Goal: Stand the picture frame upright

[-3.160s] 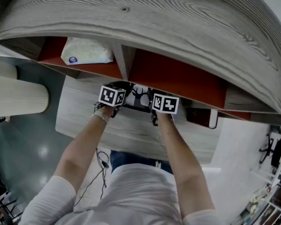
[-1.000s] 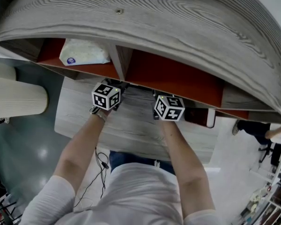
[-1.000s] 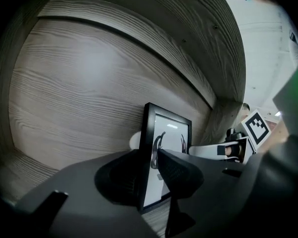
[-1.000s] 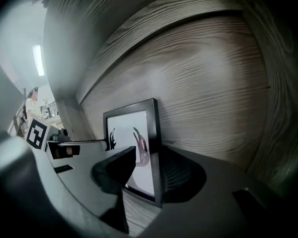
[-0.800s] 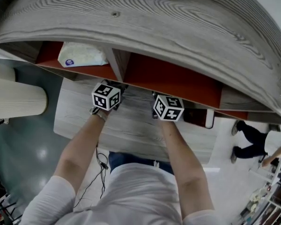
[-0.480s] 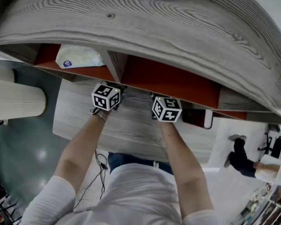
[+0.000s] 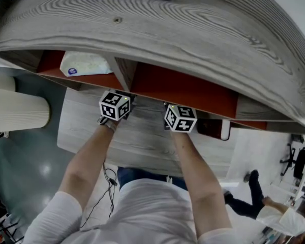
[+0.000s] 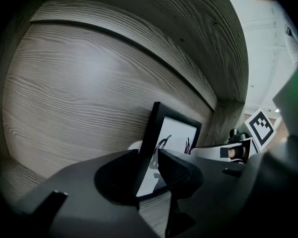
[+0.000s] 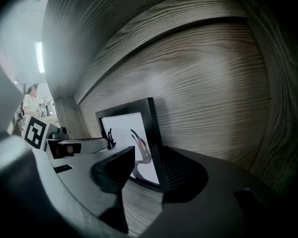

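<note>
The picture frame (image 8: 176, 133) has a black border and a white print, and it stands upright on the wood-grain desk against the back panel. My left gripper (image 8: 149, 158) is shut on the frame's left edge. My right gripper (image 9: 148, 158) has just been opening; the frame's right edge (image 9: 154, 133) sits between its jaws, and the near jaw stands clear of the glass. In the head view only the marker cubes of the left gripper (image 7: 114, 105) and the right gripper (image 7: 180, 119) show. The shelf hides the jaws and the frame there.
A wide wood-grain shelf board (image 7: 193, 29) overhangs the desk (image 7: 142, 141). A divider (image 7: 123, 72) splits the red-lined space below it. A white packet (image 7: 84, 64) lies in the left compartment. A dark flat object (image 7: 213, 128) lies on the right, a white cylinder (image 7: 15, 111) on the left.
About three seconds ago the frame showed between the two cubes; now it is hidden under the shelf and both cubes have turned. Over the last second the hands have kept still.
</note>
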